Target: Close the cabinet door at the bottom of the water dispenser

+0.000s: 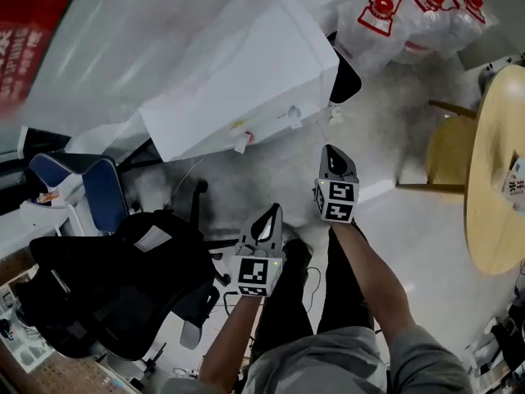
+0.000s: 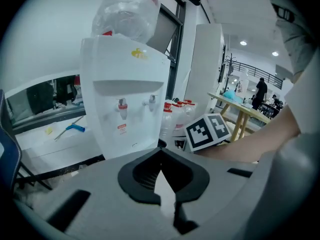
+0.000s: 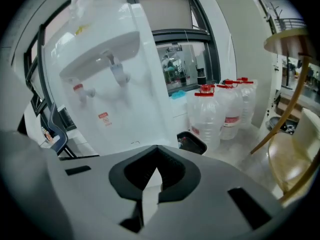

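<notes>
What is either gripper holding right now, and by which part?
Nothing. The left gripper and right gripper both have jaws together with nothing between them.

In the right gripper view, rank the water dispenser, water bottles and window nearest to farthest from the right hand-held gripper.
1. Water dispenser: left, just ahead.
2. Water bottles: on the floor, to its right.
3. Window: behind both.

The pale floor carries the water dispenser, water bottles and office chair.
</notes>
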The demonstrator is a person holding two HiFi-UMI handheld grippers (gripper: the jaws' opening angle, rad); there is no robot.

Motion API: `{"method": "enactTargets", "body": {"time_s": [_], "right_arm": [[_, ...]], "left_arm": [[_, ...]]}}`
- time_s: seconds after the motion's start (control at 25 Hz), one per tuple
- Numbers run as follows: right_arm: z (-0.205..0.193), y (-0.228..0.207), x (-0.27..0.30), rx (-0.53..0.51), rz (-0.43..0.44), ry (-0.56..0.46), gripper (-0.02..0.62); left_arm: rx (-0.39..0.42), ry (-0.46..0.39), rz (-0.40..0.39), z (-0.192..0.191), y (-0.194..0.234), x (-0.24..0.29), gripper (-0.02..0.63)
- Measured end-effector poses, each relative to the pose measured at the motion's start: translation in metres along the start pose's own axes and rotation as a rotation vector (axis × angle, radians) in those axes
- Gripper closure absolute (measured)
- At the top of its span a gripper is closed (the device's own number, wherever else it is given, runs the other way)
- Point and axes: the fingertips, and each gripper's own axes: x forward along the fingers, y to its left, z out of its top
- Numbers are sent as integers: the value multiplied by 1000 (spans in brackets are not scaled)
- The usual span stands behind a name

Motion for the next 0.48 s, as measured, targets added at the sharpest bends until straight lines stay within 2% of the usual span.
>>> {"method": "enactTargets", "body": {"time_s": [0.32, 0.48], "right_arm": [[59, 17, -79, -71, 64, -74, 588], [95, 27, -122, -123, 102, -122, 588]], "left_arm": [[-15, -28, 34, 37, -10, -46, 600], [-10, -72, 42, 71, -18, -71, 600]]}}
